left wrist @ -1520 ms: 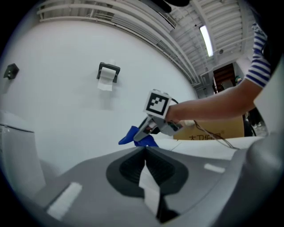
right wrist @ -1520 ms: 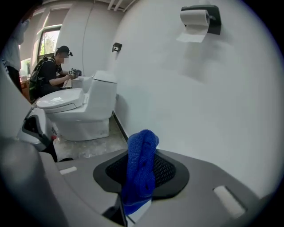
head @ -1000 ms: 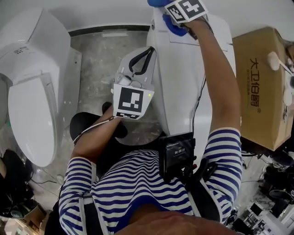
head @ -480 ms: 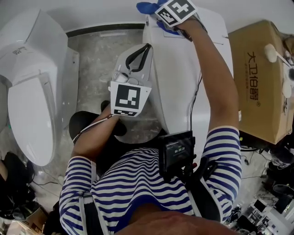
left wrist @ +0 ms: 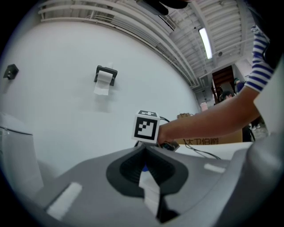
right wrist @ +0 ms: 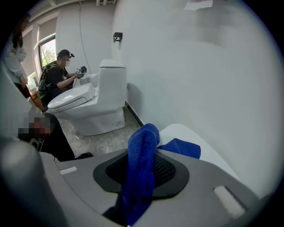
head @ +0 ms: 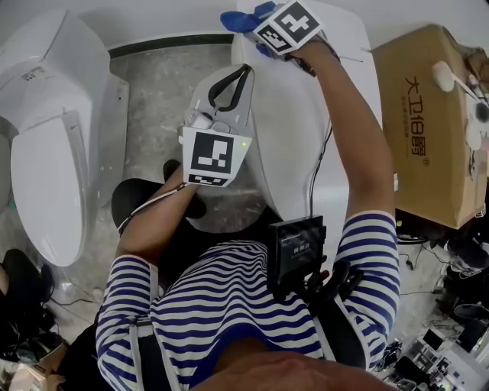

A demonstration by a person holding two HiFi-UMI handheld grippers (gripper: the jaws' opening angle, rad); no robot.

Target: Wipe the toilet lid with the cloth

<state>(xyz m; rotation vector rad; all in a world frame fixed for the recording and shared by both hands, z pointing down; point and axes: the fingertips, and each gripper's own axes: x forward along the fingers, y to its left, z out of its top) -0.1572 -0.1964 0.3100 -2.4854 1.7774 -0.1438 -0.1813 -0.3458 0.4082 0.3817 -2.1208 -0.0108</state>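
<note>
**Right gripper** (head: 258,21): Its own view shows the jaws (right wrist: 143,153) clamped narrow on a fold of the blue cloth (right wrist: 141,164). The fold stands up past the jaw tips. A second flap of the cloth lies flat just ahead and to the right of the tips, on the white toilet lid (right wrist: 195,135). In the head view, the cloth (head: 237,18) bunches at the front of this gripper, at the far end of the toilet lid (head: 294,137). The marker cube sits directly behind it.

**Left gripper** (head: 243,76): The jaws (left wrist: 143,150) are drawn together at the tips with nothing gripped between them. This gripper is held beside the lid's left edge, nearer the person than the right gripper. Contact with the lid cannot be confirmed. The right gripper's marker cube and the person's forearm appear just beyond its tips.

**Cloth condition:** It is deep blue with a terry texture, crumpled where it is pinched and smoother where it lies on the lid.

**Surroundings:** A second toilet (head: 53,153) stands well to the left of the left gripper. A cardboard box (head: 428,130) stands right of the right arm. A paper-roll holder (left wrist: 104,80) hangs on the wall ahead of the left gripper.
</note>
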